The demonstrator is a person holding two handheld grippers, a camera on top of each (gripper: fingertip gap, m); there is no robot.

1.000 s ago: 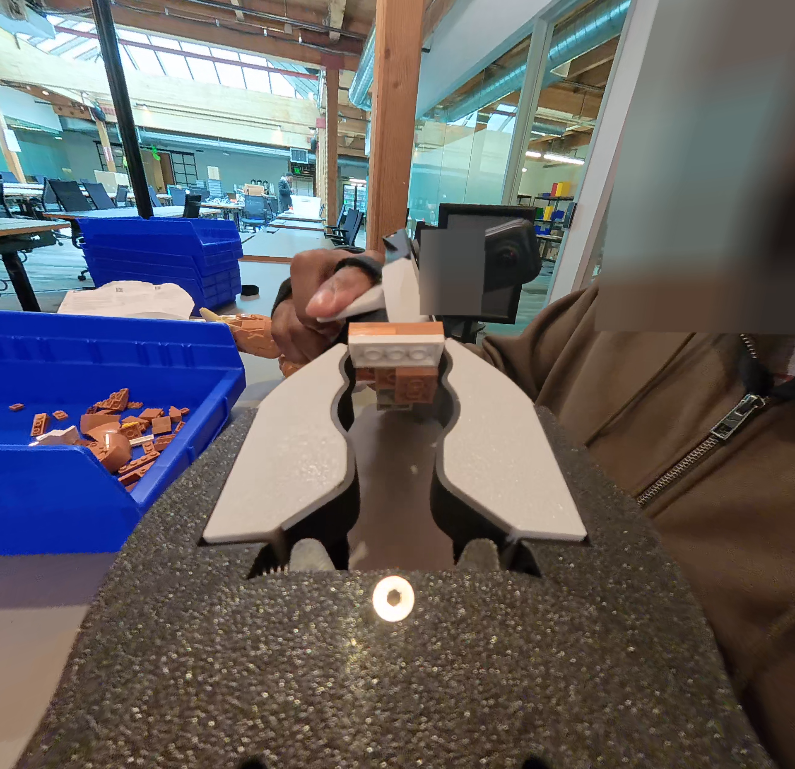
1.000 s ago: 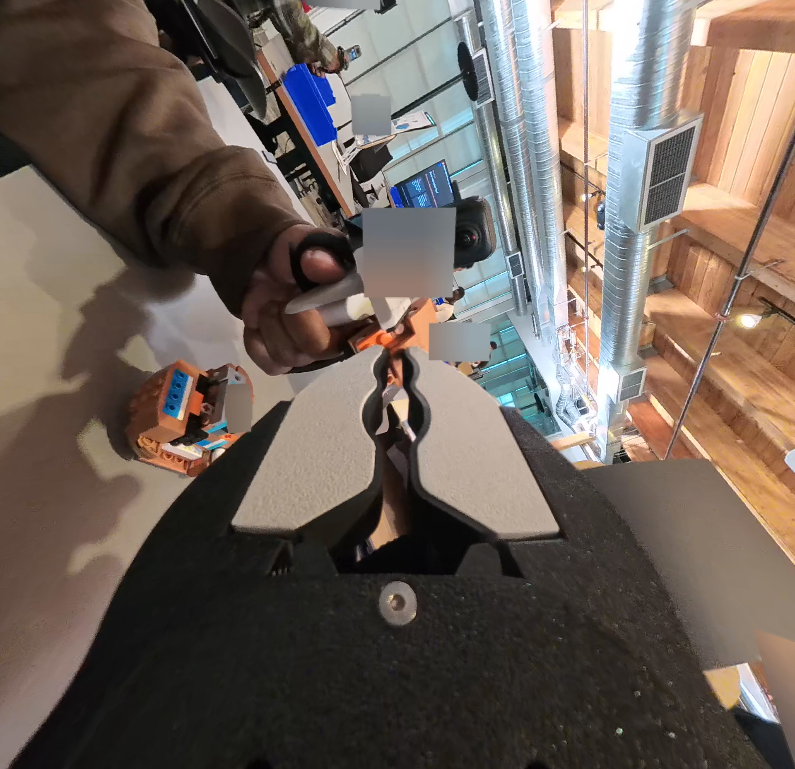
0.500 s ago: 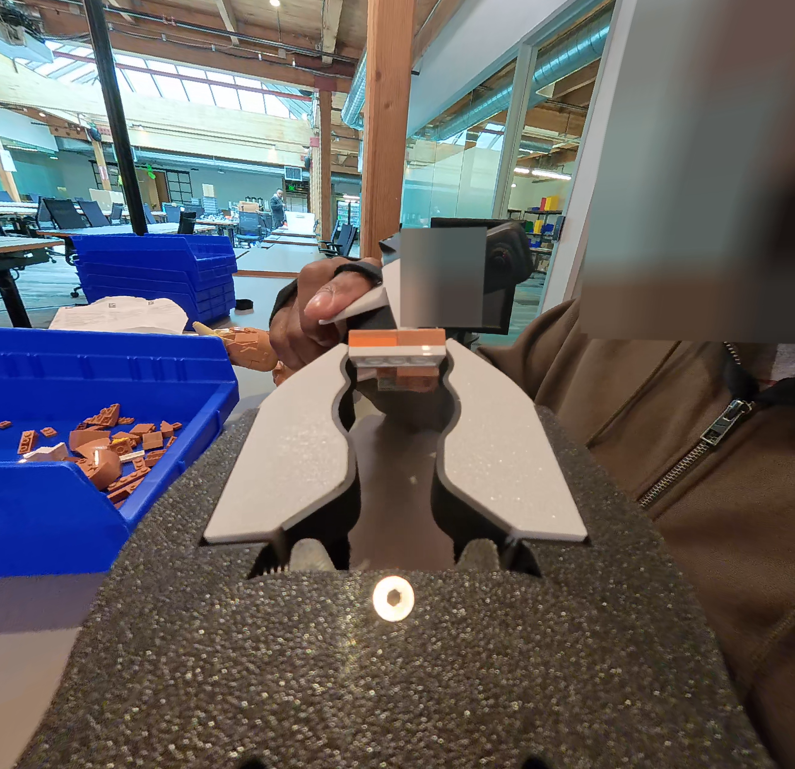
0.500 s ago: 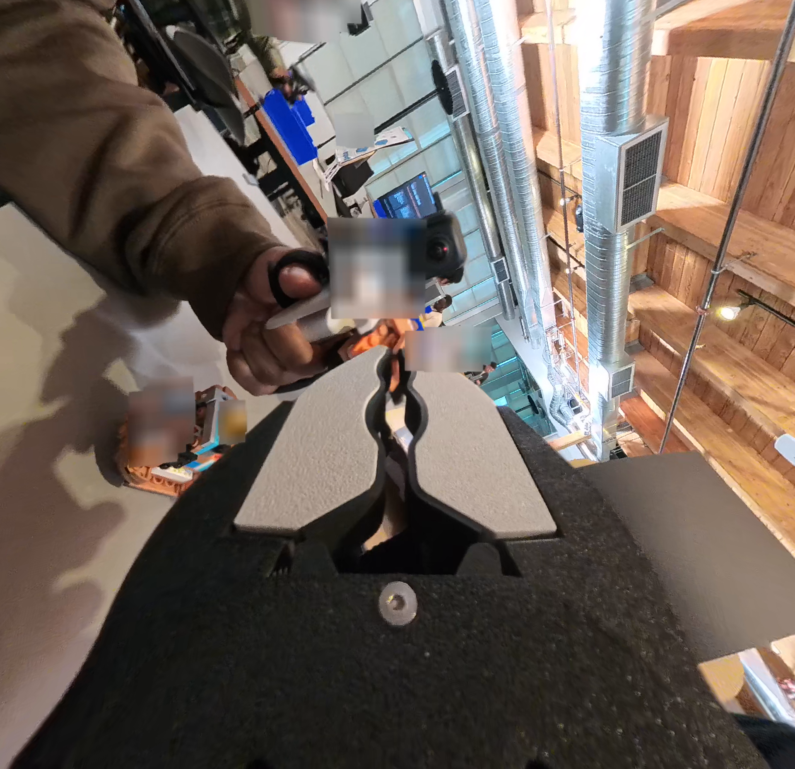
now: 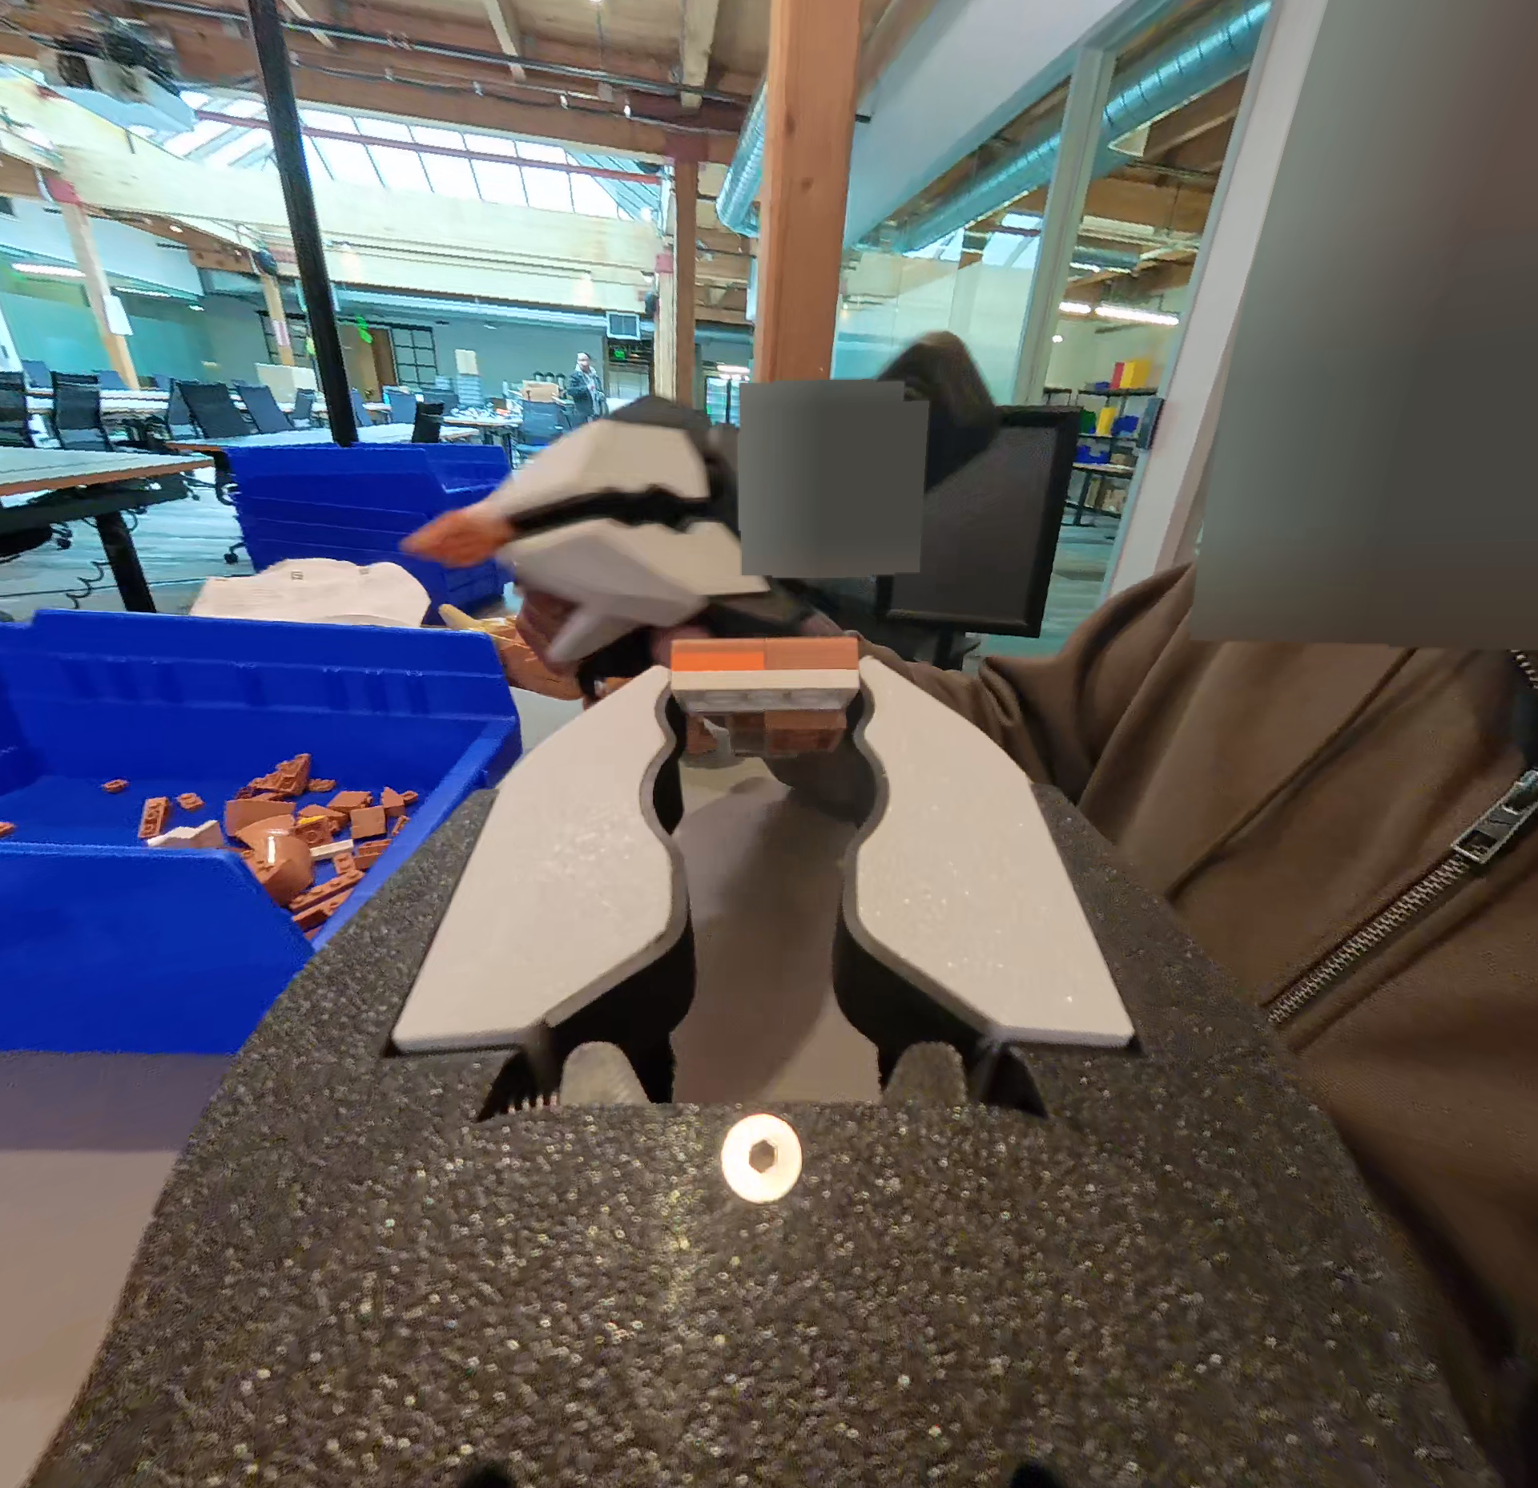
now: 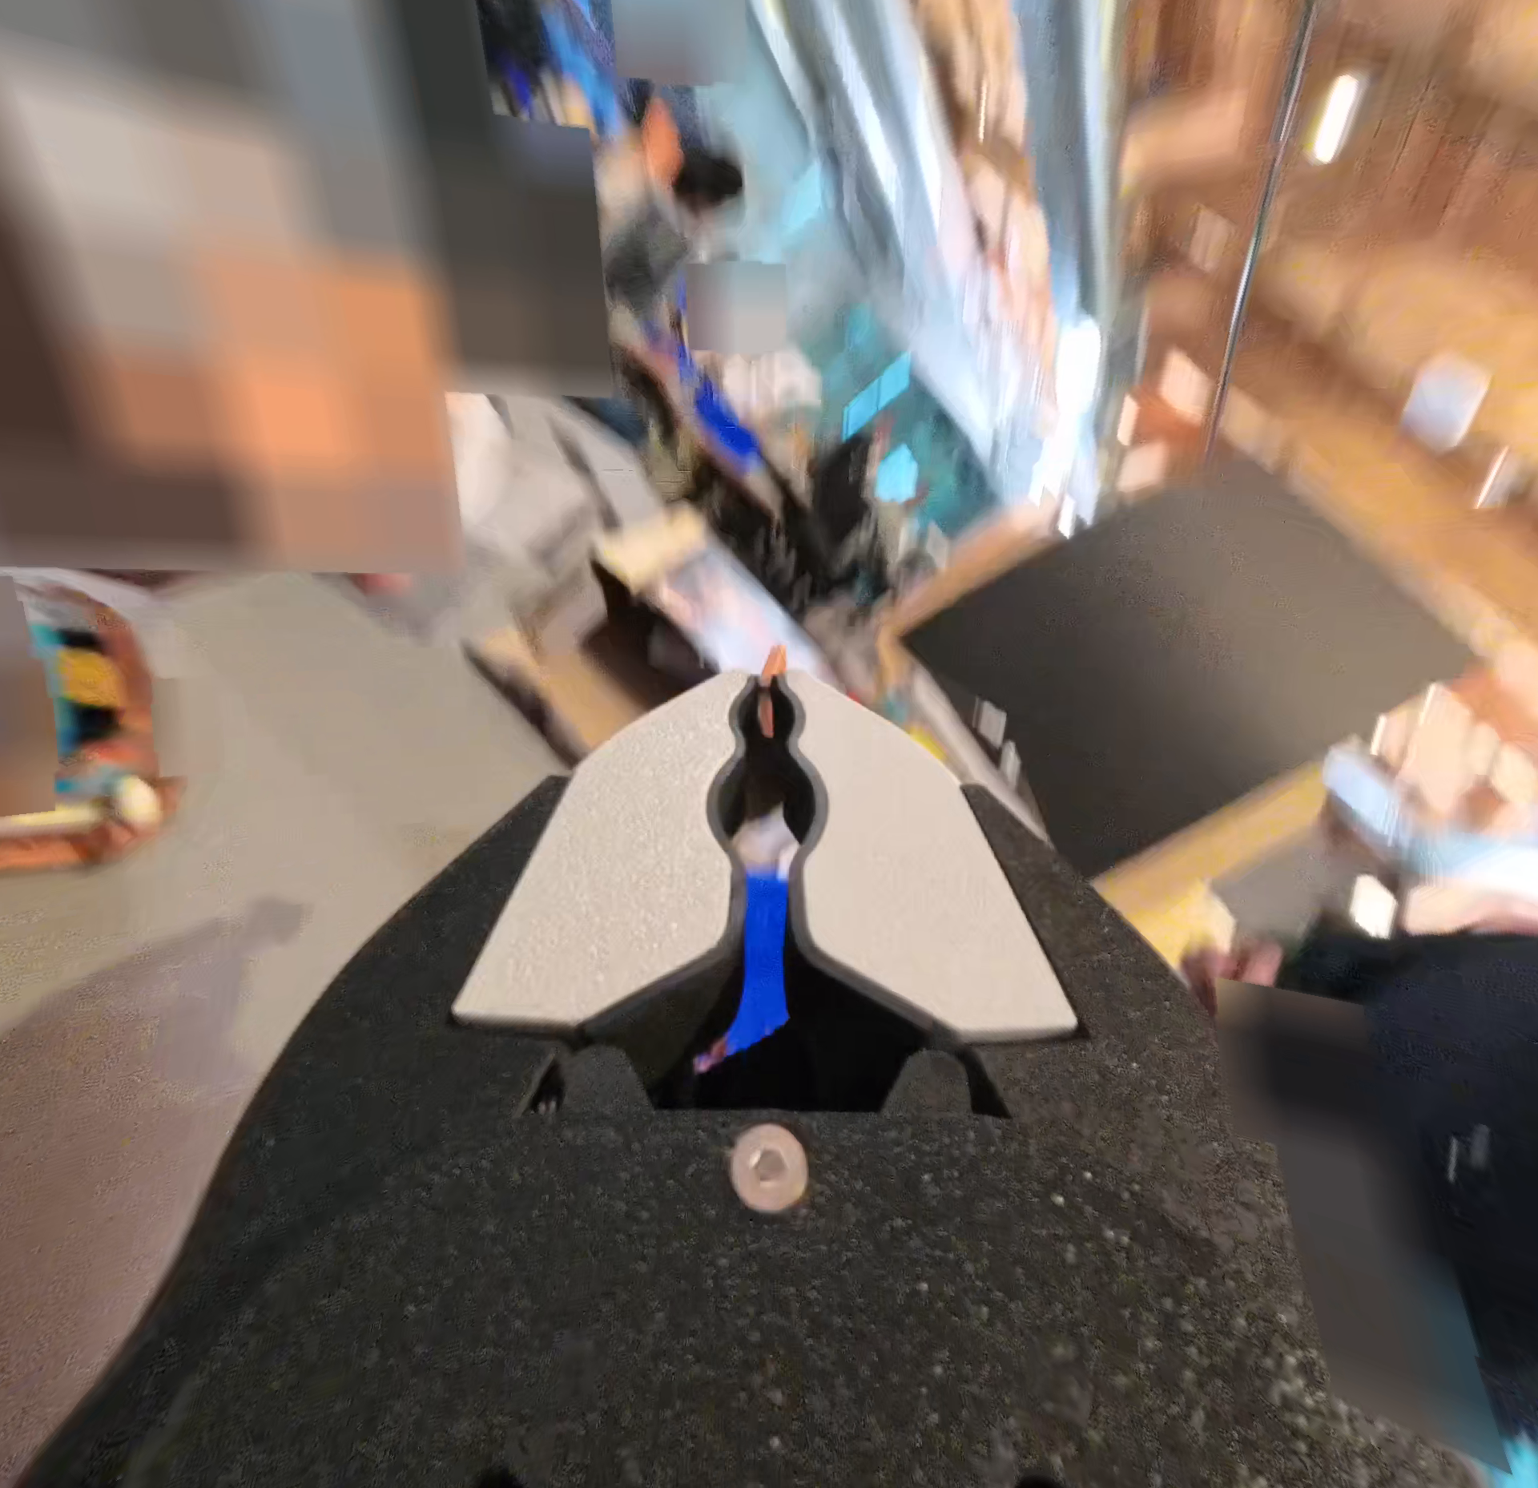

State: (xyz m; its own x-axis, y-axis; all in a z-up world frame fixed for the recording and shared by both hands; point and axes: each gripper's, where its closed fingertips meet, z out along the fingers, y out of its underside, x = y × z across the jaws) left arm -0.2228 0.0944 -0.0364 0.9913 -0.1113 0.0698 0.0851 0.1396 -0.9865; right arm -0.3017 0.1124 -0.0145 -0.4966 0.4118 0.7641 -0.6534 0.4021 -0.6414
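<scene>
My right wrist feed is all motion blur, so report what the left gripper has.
Observer: The left gripper is clamped on a small brick stack, orange and brown on top, white beneath.
Operator: Now say where my right gripper sits from there.
Observer: The right gripper is up and left of the stack, apart from it, pinching a thin orange piece.
Operator: Name what's at the left of that view.
Observer: A blue bin holding loose brown pieces.

Glossy plastic brick stack (image 5: 764, 682), matt grainy gripper fingers (image 5: 574, 849), seemingly plastic bin (image 5: 250, 682)
</scene>
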